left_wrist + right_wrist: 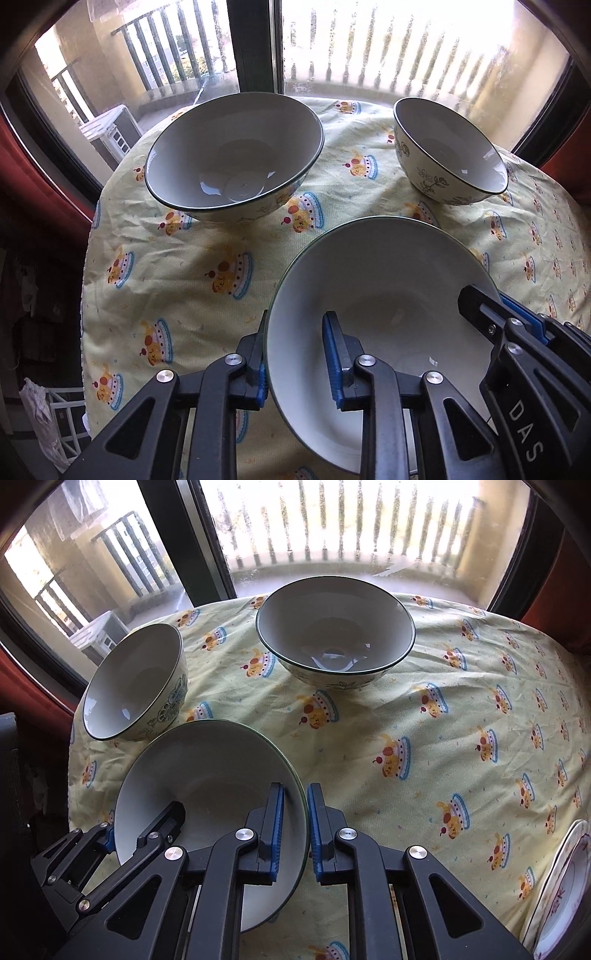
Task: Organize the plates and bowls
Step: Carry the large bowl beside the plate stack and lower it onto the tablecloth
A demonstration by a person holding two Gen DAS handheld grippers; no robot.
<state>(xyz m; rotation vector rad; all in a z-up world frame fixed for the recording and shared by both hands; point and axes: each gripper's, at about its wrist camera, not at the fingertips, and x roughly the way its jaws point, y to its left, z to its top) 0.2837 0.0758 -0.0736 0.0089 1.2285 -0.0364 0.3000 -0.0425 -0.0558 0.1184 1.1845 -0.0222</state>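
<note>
A shallow green-rimmed bowl [380, 288] is held between both grippers just above the table. My left gripper [295, 362] is shut on its left rim, one finger inside and one outside. My right gripper [295, 834] is shut on its right rim [295, 775]; the right gripper also shows in the left wrist view [491, 314]. A large bowl [236, 155] stands at the back; it also shows in the right wrist view [336, 642]. A smaller floral bowl stands apart from it, at the right in the left view [450, 151] and at the left in the right view [136, 683].
The round table carries a yellow cloth with cake prints [443, 738]. A white plate with a pink pattern [565, 882] lies at the table's right edge. Windows and red curtains stand behind the table. The table edge drops off at the left [88, 280].
</note>
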